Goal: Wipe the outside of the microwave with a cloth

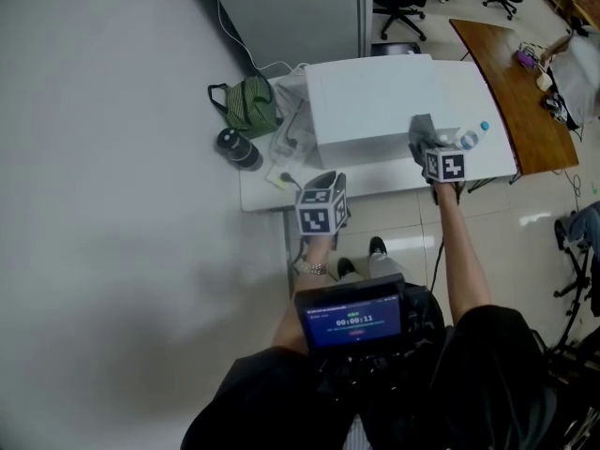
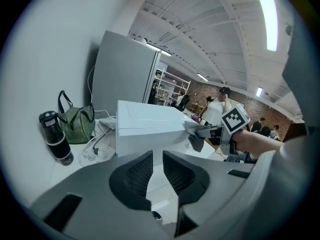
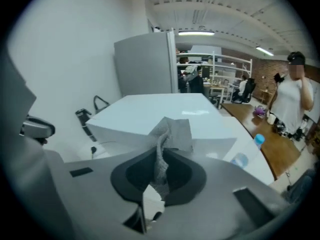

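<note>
The white microwave (image 1: 375,106) stands on a white table (image 1: 492,111). A grey cloth (image 1: 421,129) is pressed against its front right corner, and my right gripper (image 1: 427,148) is shut on it. In the right gripper view the cloth (image 3: 175,131) rises from between the jaws of that gripper (image 3: 161,153) onto the microwave's edge (image 3: 160,111). My left gripper (image 1: 323,181) hangs at the table's front edge, left of the microwave's front; its jaws (image 2: 157,156) stand slightly open with nothing between them. It looks at the microwave (image 2: 145,126) and the cloth (image 2: 196,133).
A green bag (image 1: 248,104), a black bottle (image 1: 239,150) and a clear plastic bag with a cable (image 1: 286,143) lie left of the microwave. A water bottle (image 1: 469,139) stands to its right. A brown table (image 1: 520,82) is further right. A person (image 3: 290,99) stands there.
</note>
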